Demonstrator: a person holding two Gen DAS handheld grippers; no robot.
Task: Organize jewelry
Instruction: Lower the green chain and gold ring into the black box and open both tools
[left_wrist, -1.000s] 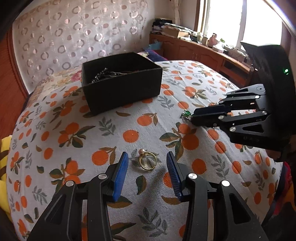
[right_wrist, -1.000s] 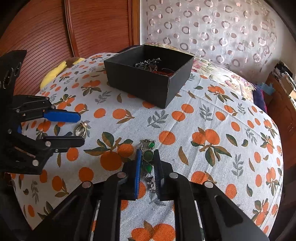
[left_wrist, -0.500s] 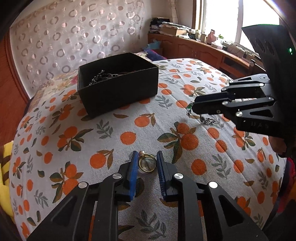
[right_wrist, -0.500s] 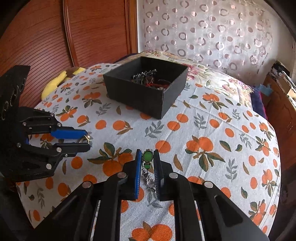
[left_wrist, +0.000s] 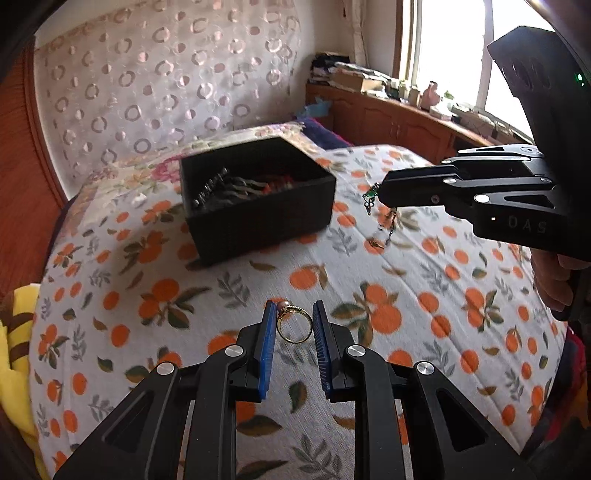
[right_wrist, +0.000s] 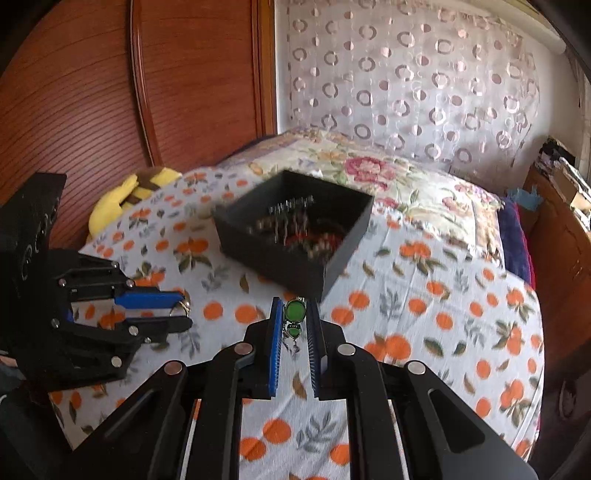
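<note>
My left gripper (left_wrist: 293, 325) has just been closing, and its 2 blue pads now pinch a gold ring (left_wrist: 293, 325) between them. The ring is a thin yellow band with a small pinkish pearl set on a beaded mount at its upper left, right against the left pad. It sits just above the orange-print bedspread (left_wrist: 369, 295).

My right gripper (right_wrist: 293, 321) is pressed in on a green-stone bracelet (right_wrist: 294, 317): 1 round bright green stone shows at the fingertips, a smaller green one below it, then fine silvery chain links trailing down between the pads. From the left wrist view the bracelet (left_wrist: 380, 214) hangs from those tips, clear of the cloth, with a small gold-coloured end piece at the bottom.

Beyond both grippers stands the black box (left_wrist: 258, 218), open-topped on the bedspread, holding a dark tangle of chains and something red. It is blurred in the right wrist view.
</note>
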